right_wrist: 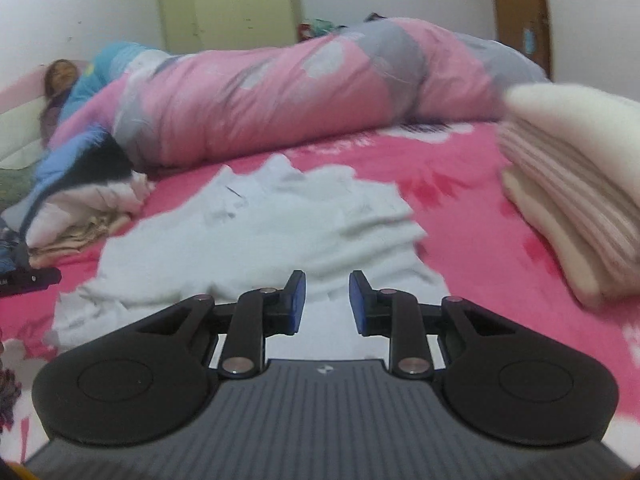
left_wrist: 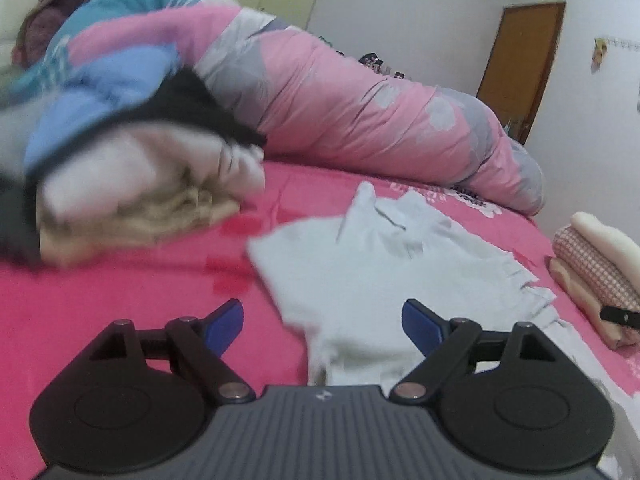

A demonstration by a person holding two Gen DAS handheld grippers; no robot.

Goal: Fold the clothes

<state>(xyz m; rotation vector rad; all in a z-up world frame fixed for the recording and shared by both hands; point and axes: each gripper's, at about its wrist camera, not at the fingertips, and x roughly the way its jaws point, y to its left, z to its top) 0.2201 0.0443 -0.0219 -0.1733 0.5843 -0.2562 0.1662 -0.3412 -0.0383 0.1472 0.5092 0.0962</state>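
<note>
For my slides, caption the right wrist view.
Right gripper, open, above a crumpled white garment on the pink bedspread.

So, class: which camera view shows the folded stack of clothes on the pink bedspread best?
The right wrist view: the folded stack fills its right side, showing cream, striped and beige layers, though blurred. In the left wrist view the folded stack sits small at the right edge, partly cut off, yet its checked layer looks sharper there.

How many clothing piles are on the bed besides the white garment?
2: an unfolded heap at the left by the quilt, and a folded stack at the right edge. More may be hidden.
</note>
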